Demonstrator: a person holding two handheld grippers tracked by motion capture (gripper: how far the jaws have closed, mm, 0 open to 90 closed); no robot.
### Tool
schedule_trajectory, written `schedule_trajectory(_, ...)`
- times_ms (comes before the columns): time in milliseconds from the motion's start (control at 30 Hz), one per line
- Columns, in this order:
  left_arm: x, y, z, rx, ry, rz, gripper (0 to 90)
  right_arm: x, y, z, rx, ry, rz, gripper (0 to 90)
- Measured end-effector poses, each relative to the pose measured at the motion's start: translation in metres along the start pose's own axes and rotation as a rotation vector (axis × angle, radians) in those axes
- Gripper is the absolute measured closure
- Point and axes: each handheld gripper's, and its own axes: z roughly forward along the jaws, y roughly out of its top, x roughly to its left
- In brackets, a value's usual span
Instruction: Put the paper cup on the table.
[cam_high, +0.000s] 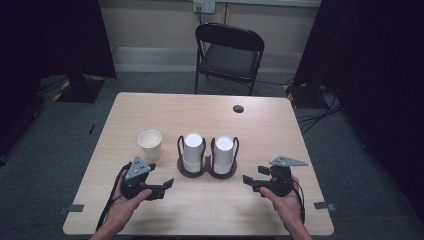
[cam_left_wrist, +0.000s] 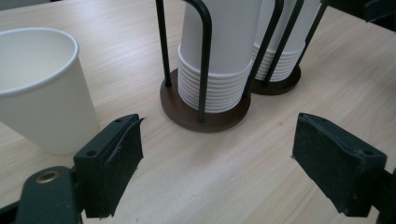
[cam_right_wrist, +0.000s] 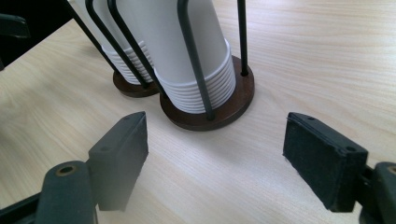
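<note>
Both tongs are hanging apart and empty beside the cup rack.

The left tongs are gaping with nothing between the pads, and the single white paper cup is standing upright at about eleven o'clock from them, nearer this hand than the other. The right tongs are gaping too, the dark wooden two-post wire rack of stacked white paper cups lying at ten o'clock. On the pale wood counter, the single cup's rim is being cropped in the left gripper view.
</note>
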Motion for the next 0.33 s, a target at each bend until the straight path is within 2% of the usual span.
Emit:
schedule_trajectory(200,-0.0075,-0.0076,0.0038,0.025,-0.070,0.027,15.9,0.0018,-0.0007,-0.0012,-0.007,0.000,-0.007,21.9)
schedule_trajectory(233,-0.0072,-0.0086,0.0035,0.029,-0.079,0.016,15.9,0.0013,-0.0011,-0.0013,-0.008,-0.005,-0.006,21.9)
schedule_trajectory(300,-0.0063,-0.0098,0.0030,0.037,-0.062,0.018,15.9,0.0001,-0.0023,-0.0006,-0.011,-0.009,-0.004,21.5)
schedule_trajectory(333,-0.0058,-0.0107,0.0029,0.037,-0.036,0.030,15.9,-0.0001,-0.0028,-0.0004,-0.008,-0.010,-0.002,21.2)
